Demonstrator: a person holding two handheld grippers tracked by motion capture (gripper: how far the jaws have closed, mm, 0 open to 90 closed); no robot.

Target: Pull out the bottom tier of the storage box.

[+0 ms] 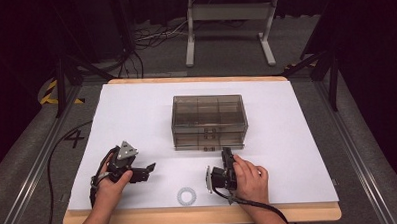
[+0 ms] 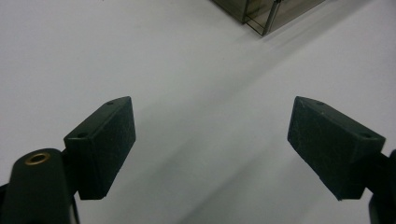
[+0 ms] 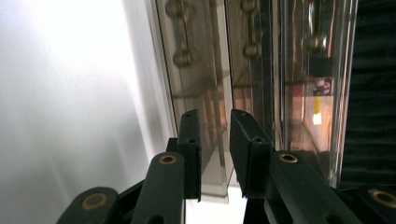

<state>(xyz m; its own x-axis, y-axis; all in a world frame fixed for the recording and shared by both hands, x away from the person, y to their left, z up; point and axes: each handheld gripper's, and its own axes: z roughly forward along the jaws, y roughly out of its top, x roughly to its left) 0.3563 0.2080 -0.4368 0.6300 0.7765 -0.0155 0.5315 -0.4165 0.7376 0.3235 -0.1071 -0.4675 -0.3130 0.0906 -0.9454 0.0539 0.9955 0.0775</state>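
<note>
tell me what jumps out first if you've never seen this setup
A smoky see-through drawer box stands mid-table on the white sheet. The right gripper lies on its side against the box's lower front, its jaws narrowly parted. Near the front edge lies a small white ring, and the left gripper rests wide open at the left.

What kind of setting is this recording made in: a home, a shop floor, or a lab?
Most likely a lab or test bay set up for recording. A table covered in plain white sheet stands on grey floor with loose cables behind it, hazard tape at the left and a clear drawer box staged in the middle.
</note>
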